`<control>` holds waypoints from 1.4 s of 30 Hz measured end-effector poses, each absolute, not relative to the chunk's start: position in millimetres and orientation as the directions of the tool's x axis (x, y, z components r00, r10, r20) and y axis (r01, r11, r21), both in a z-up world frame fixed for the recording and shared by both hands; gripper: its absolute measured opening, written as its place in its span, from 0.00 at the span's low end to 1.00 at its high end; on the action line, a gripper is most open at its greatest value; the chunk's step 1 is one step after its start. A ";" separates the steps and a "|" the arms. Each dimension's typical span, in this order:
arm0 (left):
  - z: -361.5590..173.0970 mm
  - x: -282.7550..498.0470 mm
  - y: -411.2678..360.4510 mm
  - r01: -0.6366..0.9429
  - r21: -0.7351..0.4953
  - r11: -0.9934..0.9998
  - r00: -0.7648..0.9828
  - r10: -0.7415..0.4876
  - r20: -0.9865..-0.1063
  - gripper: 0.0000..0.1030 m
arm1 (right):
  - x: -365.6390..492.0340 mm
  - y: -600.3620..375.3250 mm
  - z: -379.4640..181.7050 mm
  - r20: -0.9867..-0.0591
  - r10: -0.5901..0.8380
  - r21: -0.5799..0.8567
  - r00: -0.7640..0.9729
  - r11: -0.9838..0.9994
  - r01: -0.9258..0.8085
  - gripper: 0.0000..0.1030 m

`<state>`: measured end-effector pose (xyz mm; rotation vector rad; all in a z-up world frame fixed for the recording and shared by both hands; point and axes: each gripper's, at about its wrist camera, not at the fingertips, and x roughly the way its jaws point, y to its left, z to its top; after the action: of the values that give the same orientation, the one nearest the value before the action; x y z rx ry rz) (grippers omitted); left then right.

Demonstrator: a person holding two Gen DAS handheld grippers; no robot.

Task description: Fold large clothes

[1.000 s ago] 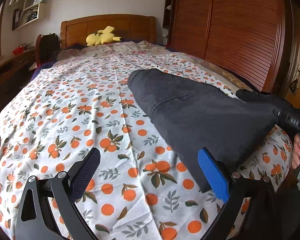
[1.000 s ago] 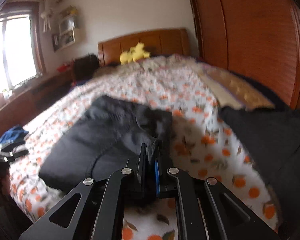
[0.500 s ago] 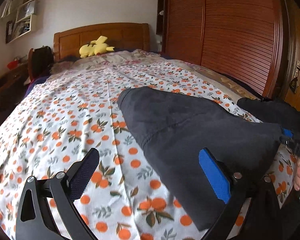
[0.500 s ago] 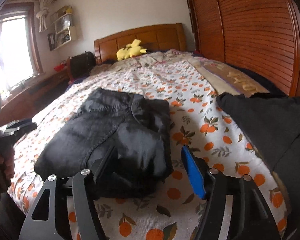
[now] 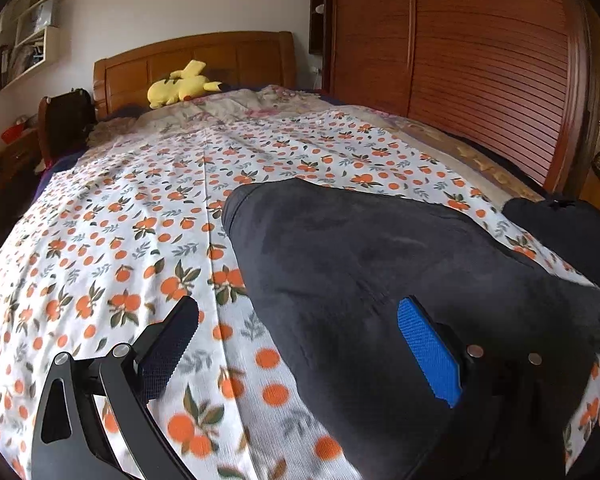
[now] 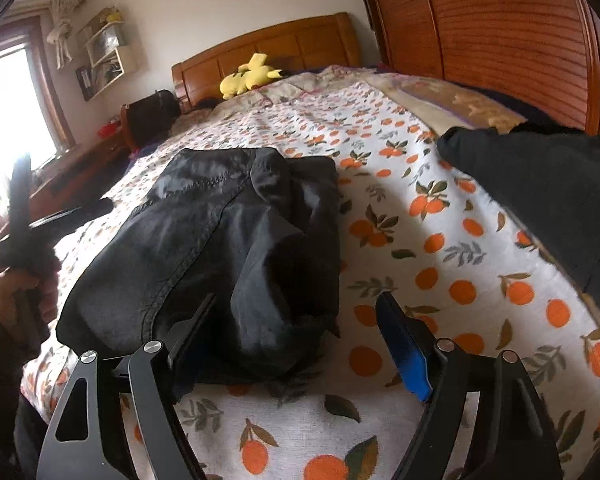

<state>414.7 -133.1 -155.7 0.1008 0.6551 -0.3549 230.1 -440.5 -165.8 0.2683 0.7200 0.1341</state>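
A folded dark grey garment (image 5: pixel 380 280) lies on the bed with the orange-print sheet (image 5: pixel 120 240). It also shows in the right wrist view (image 6: pixel 228 240), bunched at its near end. My left gripper (image 5: pixel 296 344) is open and empty, low over the garment's near left edge, its blue pad over the cloth. My right gripper (image 6: pixel 300 332) is open and empty, its jaws standing either side of the garment's near end. A second black garment (image 6: pixel 548 184) lies at the bed's right edge.
A yellow plush toy (image 5: pixel 180 86) lies by the wooden headboard (image 5: pixel 192 56). A wooden wardrobe (image 5: pixel 480 60) runs along the bed's right side. A dark bag (image 6: pixel 152 118) and a desk stand left of the bed, under a bright window (image 6: pixel 8 100).
My right gripper was shut on the garment's end a second ago; it has let go and opened. The left gripper has moved lower and closer to the garment, still open.
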 end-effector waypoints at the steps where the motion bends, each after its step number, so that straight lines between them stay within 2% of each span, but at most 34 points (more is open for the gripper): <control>1: -156.1 421.8 -132.7 0.350 -0.022 0.936 0.733 -0.289 -0.615 0.97 | 231.6 -439.7 -167.0 -0.635 0.219 0.296 0.741 0.955 -0.029 0.74; 13: -172.5 529.7 -117.6 0.270 -0.089 0.959 0.683 -0.256 -0.684 0.97 | 241.3 -427.6 -171.6 -0.650 0.230 0.304 0.724 0.952 -0.030 0.74; 15: -179.2 541.6 -116.4 0.262 -0.093 0.961 0.669 -0.250 -0.700 0.91 | 240.9 -427.6 -172.6 -0.651 0.234 0.308 0.722 0.951 -0.031 0.74; 19: -194.2 557.7 -112.2 0.263 -0.145 0.954 0.638 -0.284 -0.715 0.87 | 241.0 -430.5 -179.2 -0.654 0.257 0.346 0.711 0.938 -0.021 0.74; 22: -200.6 561.0 -111.7 0.283 -0.197 0.939 0.613 -0.335 -0.715 0.70 | 241.3 -426.6 -181.2 -0.659 0.268 0.354 0.703 0.935 -0.024 0.73; 23: -202.7 561.1 -112.6 0.293 -0.212 0.932 0.602 -0.352 -0.717 0.62 | 241.6 -424.7 -181.0 -0.659 0.268 0.351 0.703 0.936 -0.027 0.71; 24: -204.4 561.5 -113.8 0.302 -0.229 0.925 0.589 -0.370 -0.718 0.53 | 242.1 -423.5 -181.0 -0.659 0.272 0.353 0.701 0.935 -0.031 0.67; 25: -205.2 561.8 -115.1 0.305 -0.238 0.922 0.580 -0.378 -0.722 0.50 | 242.9 -422.0 -182.0 -0.659 0.285 0.363 0.696 0.931 -0.037 0.60; 26: -205.5 561.7 -116.7 0.304 -0.240 0.922 0.577 -0.379 -0.724 0.44 | 243.8 -420.1 -182.7 -0.660 0.301 0.376 0.688 0.925 -0.045 0.58; 27: -205.1 562.1 -118.6 0.308 -0.244 0.920 0.569 -0.383 -0.728 0.34 | 244.5 -418.1 -182.9 -0.662 0.308 0.380 0.684 0.924 -0.049 0.54; 29: -203.8 561.8 -122.9 0.310 -0.235 0.921 0.560 -0.377 -0.738 0.22 | 245.3 -413.3 -181.3 -0.662 0.317 0.377 0.679 0.924 -0.064 0.43; 30: -201.9 561.1 -126.0 0.316 -0.219 0.923 0.558 -0.367 -0.744 0.12 | 245.5 -411.3 -180.5 -0.661 0.322 0.375 0.678 0.924 -0.073 0.35; 31: -199.4 560.2 -127.9 0.319 -0.205 0.925 0.561 -0.359 -0.746 0.09 | 245.3 -410.1 -179.6 -0.659 0.325 0.374 0.678 0.924 -0.081 0.24; 32: -194.5 557.1 -130.9 0.316 -0.177 0.932 0.574 -0.336 -0.747 0.05 | 245.0 -408.6 -177.6 -0.656 0.327 0.368 0.680 0.926 -0.091 0.21; 34: -185.3 550.7 -134.0 0.310 -0.132 0.942 0.600 -0.301 -0.741 0.03 | 244.7 -408.0 -172.9 -0.645 0.324 0.361 0.693 0.928 -0.098 0.13; 42: -123.2 515.1 -142.4 0.298 -0.085 0.951 0.711 -0.281 -0.645 0.01 | 236.9 -416.6 -148.8 -0.571 0.321 0.355 0.756 0.926 -0.126 0.08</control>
<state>515.1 -142.4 -123.2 0.0261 0.7108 -0.3212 236.9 -416.6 -148.8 0.3062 0.6728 0.2478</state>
